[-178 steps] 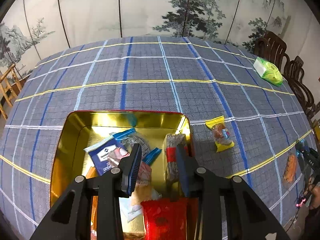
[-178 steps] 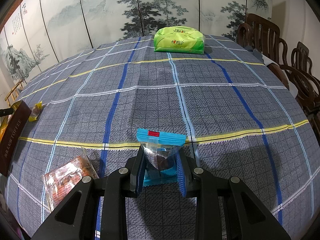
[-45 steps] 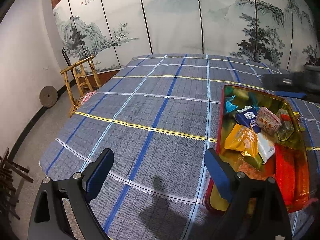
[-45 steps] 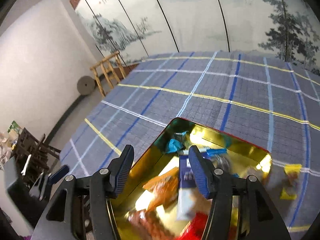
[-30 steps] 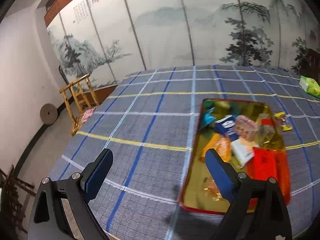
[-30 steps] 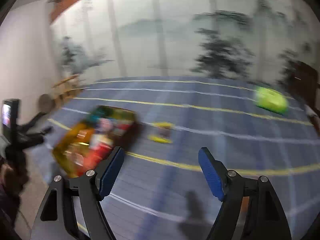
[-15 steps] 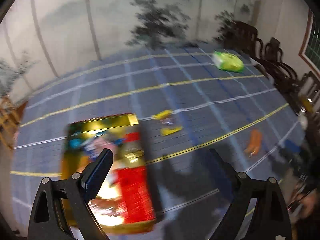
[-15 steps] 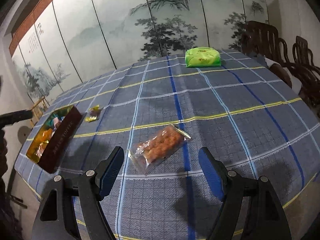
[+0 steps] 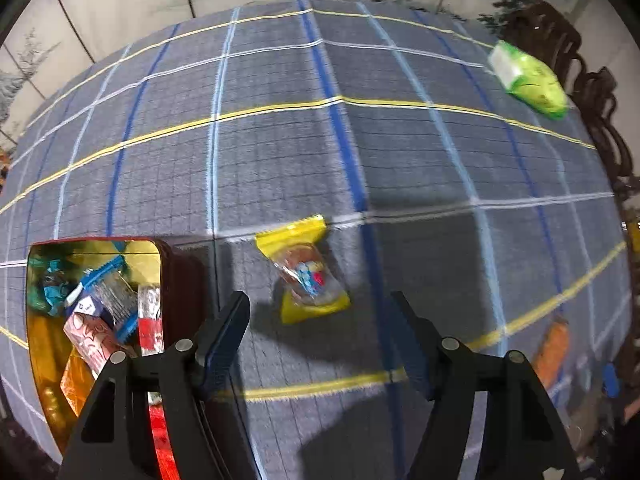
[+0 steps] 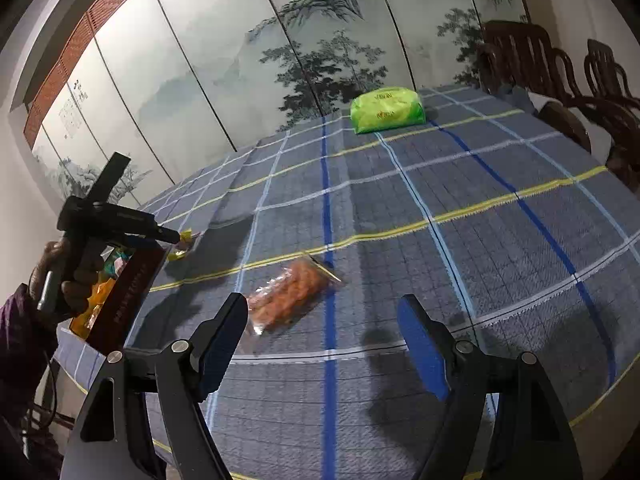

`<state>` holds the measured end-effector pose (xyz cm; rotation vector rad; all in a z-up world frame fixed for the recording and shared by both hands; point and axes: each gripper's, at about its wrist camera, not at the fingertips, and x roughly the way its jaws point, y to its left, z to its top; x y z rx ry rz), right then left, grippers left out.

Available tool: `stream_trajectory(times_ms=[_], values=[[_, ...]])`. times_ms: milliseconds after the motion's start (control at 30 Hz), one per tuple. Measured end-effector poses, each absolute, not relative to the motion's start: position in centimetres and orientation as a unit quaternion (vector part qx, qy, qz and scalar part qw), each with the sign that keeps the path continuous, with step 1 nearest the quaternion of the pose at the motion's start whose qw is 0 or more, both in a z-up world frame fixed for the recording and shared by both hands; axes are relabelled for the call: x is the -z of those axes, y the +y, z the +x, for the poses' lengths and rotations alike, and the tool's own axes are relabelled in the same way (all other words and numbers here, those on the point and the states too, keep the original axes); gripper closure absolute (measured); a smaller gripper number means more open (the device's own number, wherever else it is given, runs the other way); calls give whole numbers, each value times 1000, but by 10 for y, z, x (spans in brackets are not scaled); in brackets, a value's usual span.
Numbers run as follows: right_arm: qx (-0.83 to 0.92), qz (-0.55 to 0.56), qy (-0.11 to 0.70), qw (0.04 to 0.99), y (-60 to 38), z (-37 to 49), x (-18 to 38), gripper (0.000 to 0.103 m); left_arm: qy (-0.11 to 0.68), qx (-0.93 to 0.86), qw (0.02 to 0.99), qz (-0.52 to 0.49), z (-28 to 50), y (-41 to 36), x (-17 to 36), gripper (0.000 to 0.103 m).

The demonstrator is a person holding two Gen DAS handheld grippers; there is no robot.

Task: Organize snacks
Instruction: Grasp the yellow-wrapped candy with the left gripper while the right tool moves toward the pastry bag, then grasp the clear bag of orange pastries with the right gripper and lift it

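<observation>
**Both tongs spread wide above the plaid tabletop, snacks loose beside the tin**

The landmark here is the red tin (image 9: 176,280) with a golden inside, which stands on the plaid tabletop (image 9: 280,152) near its left front edge. It holds several wrapped snacks (blue, teal, orange, pink and red packets, lying mixed over each other).

The left tongs (image 9: 320,332) hang above the cloth just to the right of the tin. The two arms stand far apart and nothing is between them. Slightly beyond them, and just right of the tin's far corner, lies the yellow snack packet (image 9: 306,270) with a clear middle window; it rests flat on the cloth, apart from the tin wall.

The right tongs (image 10: 322,336) are also spread wide and hold nothing. In front of the left finger lies the orange snack bag (image 10: 290,296), a clear wrapper with orange pieces inside, flat on the cloth and well to the right of the tin. In this view the tin (image 10: 132,292) is seen from its dark side wall, and the person's hand (image 10: 68,276) holds the other tool above it.

A green pack (image 10: 386,110) sits at the far end of the tabletop, well apart from the tin. Dark wooden chairs (image 10: 560,80) stand beyond the right edge.
</observation>
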<state>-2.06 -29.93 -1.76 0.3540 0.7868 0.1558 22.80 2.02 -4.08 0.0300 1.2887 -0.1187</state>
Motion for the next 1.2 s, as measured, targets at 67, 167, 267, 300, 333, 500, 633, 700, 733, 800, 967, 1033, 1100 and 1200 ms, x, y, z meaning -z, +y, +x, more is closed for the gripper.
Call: stream_trajectory(times_ms=[67, 167, 267, 300, 333, 500, 633, 700, 733, 800, 967, 1033, 1100, 1200], values=[[-79, 181, 380, 904, -305, -20, 21, 25, 605, 50, 794, 13, 232, 20, 45, 36], [-82, 186, 379, 903, -310, -19, 24, 25, 609, 41, 792, 10, 241, 18, 51, 36], [-87, 191, 379, 901, -312, -18, 26, 25, 615, 34, 787, -2, 251, 17, 61, 41], [-89, 191, 379, 901, -313, -18, 26, 25, 615, 30, 788, -4, 252, 17, 63, 47], [-89, 192, 379, 901, -313, -18, 26, 25, 614, 23, 789, -5, 253, 17, 65, 50], [-92, 195, 378, 900, -317, -17, 25, 25, 587, 18, 809, -3, 250, 10, 63, 83], [-98, 205, 385, 895, -317, -12, 27, 25, 568, 37, 821, -36, 210, -2, 47, 84], [-104, 205, 390, 892, -314, -9, 27, 25, 552, 60, 831, -33, 186, -13, 36, 84], [-108, 202, 396, 889, -310, -8, 27, 25, 545, 75, 834, -35, 171, -18, 30, 84], [-112, 200, 402, 887, -304, -5, 28, 24, 537, 91, 838, -40, 146, -22, 24, 83], [-121, 199, 422, 876, -279, 5, 30, 22, 517, 116, 847, -31, 98, -32, 16, 83], [-125, 203, 421, 875, -270, 9, 29, 20, 515, 121, 848, -29, 85, -33, 16, 83], [-118, 212, 428, 871, -259, 16, 31, 18, 518, 127, 845, -29, 73, -33, 18, 83], [-89, 222, 441, 865, -248, 28, 35, 18, 524, 136, 840, -30, 60, -30, 20, 83]])
